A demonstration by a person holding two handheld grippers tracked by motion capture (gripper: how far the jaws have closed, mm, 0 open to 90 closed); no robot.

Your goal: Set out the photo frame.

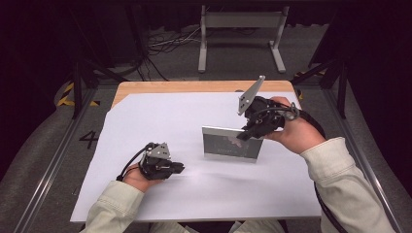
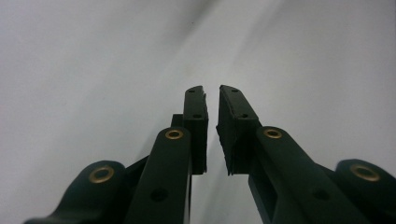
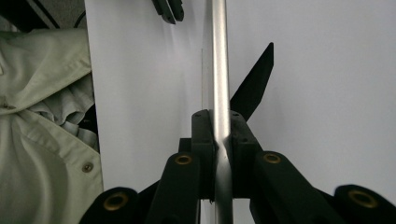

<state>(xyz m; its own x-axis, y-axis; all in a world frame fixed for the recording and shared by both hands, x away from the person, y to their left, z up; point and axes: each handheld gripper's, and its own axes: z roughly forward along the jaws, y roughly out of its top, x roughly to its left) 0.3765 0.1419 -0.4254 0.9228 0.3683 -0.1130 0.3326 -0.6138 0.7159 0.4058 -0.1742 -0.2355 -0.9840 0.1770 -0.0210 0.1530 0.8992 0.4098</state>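
Right tool (image 1: 241, 137) clamped on the top edge of a thin, flat rectangular picture frame with a silvery metal border and dark glossy face (image 1: 231, 144), standing upright near the middle of the white sheet covering the tabletop (image 1: 160, 116). Seen edge-on along the right gripper view: silver rim (image 3: 219, 70) pinched between the two black pads, a black wedge-shaped easel stand (image 3: 254, 86) jutting out behind the panel. Left tool (image 1: 177, 168) resting low on the sheet, well apart from the frame toward the near left, jaws narrowed to a slim gap and holding nothing (image 2: 212, 116).

Probably stiff and fairly light, yet awkward: smooth metal rim likely slippery, glazed face likely fragile and prone to scratches. Best taken by the border, not the face, pads square across the rim so no twisting. Gripped near one upper corner as now, some tendency to swing about the pinch; a hold closer to mid-edge, or a steadying second tool on the opposite side, likely safer. Gentle set-down onto the easel stand advisable.
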